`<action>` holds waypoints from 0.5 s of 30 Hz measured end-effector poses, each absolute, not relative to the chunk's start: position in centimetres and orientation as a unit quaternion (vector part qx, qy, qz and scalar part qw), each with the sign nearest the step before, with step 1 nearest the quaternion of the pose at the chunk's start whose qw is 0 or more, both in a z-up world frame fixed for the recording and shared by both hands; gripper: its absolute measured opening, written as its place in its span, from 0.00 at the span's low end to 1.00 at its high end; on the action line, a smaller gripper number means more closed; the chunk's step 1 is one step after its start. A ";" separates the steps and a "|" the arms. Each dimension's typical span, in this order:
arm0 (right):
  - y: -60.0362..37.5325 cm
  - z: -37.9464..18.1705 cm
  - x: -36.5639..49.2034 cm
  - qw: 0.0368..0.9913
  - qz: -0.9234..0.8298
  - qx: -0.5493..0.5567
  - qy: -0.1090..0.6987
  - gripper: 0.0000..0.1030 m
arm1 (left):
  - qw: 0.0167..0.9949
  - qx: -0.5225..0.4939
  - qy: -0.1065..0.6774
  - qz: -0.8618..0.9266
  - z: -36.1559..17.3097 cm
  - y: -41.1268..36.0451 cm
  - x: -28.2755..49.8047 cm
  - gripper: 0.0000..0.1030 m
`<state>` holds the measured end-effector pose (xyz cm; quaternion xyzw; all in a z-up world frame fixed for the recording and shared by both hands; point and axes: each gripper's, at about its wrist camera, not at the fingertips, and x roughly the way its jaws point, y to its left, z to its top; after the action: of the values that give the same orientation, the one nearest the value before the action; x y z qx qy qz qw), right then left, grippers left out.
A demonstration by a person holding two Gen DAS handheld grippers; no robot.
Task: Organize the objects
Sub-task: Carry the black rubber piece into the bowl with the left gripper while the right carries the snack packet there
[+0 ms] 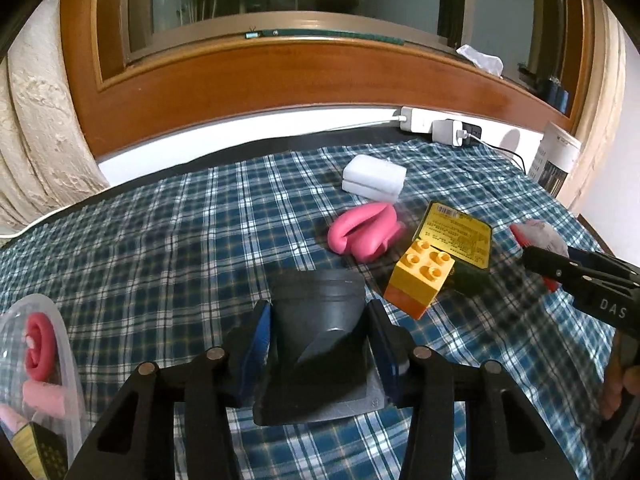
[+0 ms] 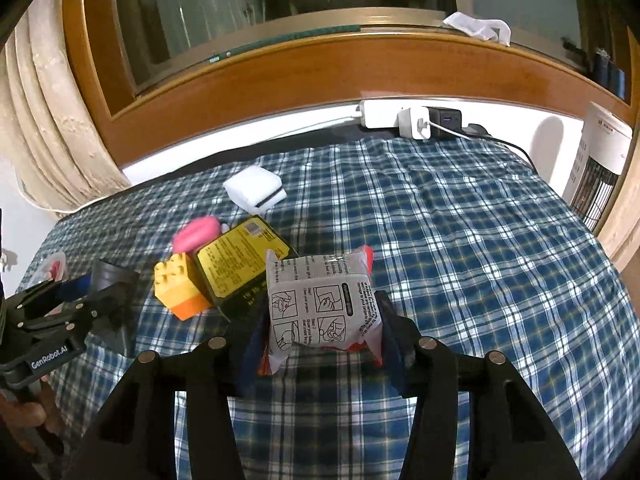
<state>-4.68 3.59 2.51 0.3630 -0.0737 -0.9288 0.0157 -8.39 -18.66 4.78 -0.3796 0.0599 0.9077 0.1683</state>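
Note:
In the left wrist view my left gripper (image 1: 320, 318) is shut on a dark grey plastic funnel-shaped piece (image 1: 324, 304), held just above the plaid cloth. Ahead to the right lie a yellow brick with an orange base (image 1: 420, 280), a dark tin with a yellow label (image 1: 456, 240), a folded pink item (image 1: 364, 236) and a white block (image 1: 374, 178). My right gripper (image 2: 322, 330) is shut on a white and red printed packet (image 2: 320, 304), right of the tin (image 2: 240, 264) and brick (image 2: 180, 284). The left gripper (image 2: 94, 288) shows at the left edge.
A clear container (image 1: 68, 364) holding pink rolls sits at the near left. The blue plaid cloth (image 2: 480, 260) covers the table. A power strip with chargers (image 2: 404, 118) and a cable run along the back wall under a wooden window frame. A white fan (image 2: 600, 168) stands far right.

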 end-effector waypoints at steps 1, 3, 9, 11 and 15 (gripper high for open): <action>3.6 2.5 -4.6 0.016 -0.929 0.363 -0.076 0.50 | 0.168 -0.377 0.062 0.909 4.8 -18.6 -8.3 0.49; 3.7 2.5 -4.6 0.017 -0.928 0.363 -0.081 0.50 | 0.167 -0.376 0.062 0.909 4.9 -18.6 -8.1 0.49; 3.7 2.8 -4.2 0.020 -0.931 0.353 -0.087 0.50 | 0.166 -0.373 0.055 0.911 5.1 -19.0 -7.7 0.49; 3.8 2.9 -4.2 0.021 -0.932 0.352 -0.088 0.50 | 0.165 -0.371 0.051 0.913 5.3 -19.2 -7.4 0.49; 3.6 2.9 -4.0 0.024 -0.934 0.346 -0.087 0.50 | 0.158 -0.363 0.046 0.917 5.8 -19.8 -6.9 0.49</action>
<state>-4.00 3.56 2.94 0.3460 -0.0873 -0.9338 0.0244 -6.86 -19.84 5.79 -0.3630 0.0463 0.9171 0.1583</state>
